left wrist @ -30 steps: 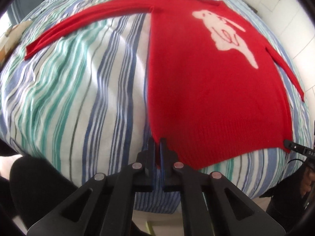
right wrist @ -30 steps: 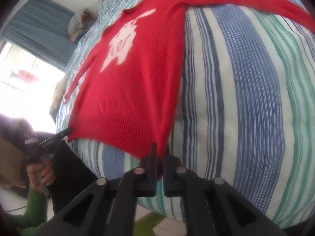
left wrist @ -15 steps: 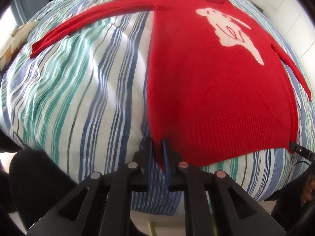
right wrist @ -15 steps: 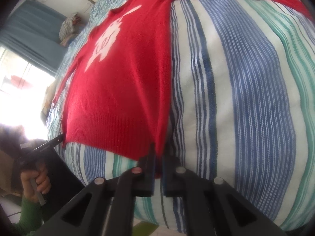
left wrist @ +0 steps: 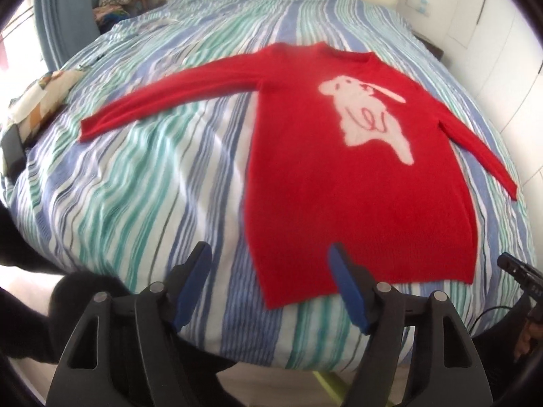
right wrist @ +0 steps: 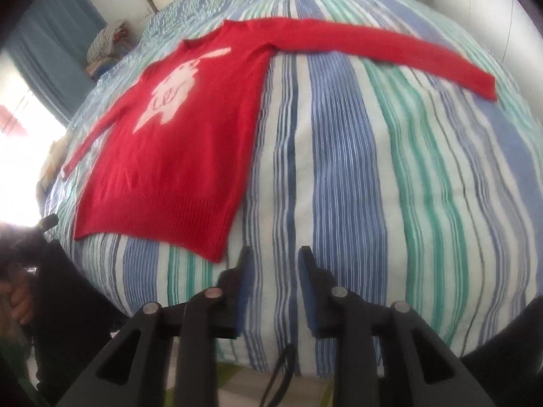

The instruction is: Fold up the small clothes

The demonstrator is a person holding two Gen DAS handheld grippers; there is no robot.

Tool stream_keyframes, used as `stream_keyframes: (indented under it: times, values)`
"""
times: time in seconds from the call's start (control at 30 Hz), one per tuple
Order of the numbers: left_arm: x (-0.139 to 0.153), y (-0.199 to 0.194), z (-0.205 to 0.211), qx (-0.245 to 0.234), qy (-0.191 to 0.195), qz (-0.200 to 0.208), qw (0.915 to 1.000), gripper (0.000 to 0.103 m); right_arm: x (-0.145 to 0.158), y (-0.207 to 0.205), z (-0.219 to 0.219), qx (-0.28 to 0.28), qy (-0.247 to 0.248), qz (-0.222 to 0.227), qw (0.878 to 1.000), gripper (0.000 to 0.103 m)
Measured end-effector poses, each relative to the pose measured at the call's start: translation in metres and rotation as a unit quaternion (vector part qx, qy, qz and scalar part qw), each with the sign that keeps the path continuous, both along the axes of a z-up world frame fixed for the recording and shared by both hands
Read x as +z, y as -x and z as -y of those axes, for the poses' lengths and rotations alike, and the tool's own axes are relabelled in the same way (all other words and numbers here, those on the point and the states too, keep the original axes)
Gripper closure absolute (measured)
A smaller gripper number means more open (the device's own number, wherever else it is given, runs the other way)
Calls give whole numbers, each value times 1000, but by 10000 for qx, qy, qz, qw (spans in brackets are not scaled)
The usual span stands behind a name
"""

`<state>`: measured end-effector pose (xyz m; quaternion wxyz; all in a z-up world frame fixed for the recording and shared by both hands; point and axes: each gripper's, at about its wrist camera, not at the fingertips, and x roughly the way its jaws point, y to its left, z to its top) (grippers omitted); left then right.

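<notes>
On the bed (left wrist: 142, 183), whose cover is a soft, puffy quilt striped in blue, teal and white, a red sweater (left wrist: 356, 196) lies flat and face up, both long sleeves stretched out to the sides. It is a fuzzy knit with a ribbed band along the hem and a pale, woolly animal figure (left wrist: 366, 118) on the chest. In the right wrist view the sweater (right wrist: 176, 156) sits left of centre, one sleeve reaching far across the stripes.

The left claw (left wrist: 269, 254) hangs over the near hem corner with its blue-padded jaws spread wide and opening; the corner of the hem lies below, between them, but the pads press on nothing, so the cloth is released. The right claw (right wrist: 275, 254) is only partly parted and also opening, with bare striped quilt between its jaws and the other hem corner just to its left, untouched. At the edge of each view, a hand grips the other claw's handle.
</notes>
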<state>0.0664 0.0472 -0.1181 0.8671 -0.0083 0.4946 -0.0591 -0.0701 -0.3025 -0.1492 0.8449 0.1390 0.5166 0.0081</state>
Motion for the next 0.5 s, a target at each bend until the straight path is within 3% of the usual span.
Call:
stream_keyframes:
  times: [0.17,0.27,0.33,0.4,0.5]
  values:
    - [-20,-21,46,-270,156,210,9993,29,17,-34,-34,532,78,737,9958,76]
    - [-47,-23,69,-441,-199,121,9988,29,2,-47,-60,831,308,998,9911,75]
    - [-66,-20,76,-573,-439,-14,9974,28,-18,-53,-74,976,536,980,9889,71]
    - [-69,-11,77,-647,-570,188,9961,22,-39,-54,-83,1055,673,802,9889,70]
    - [-70,-10,77,-677,-617,203,9956,19,-44,-49,-80,955,624,950,9889,69]
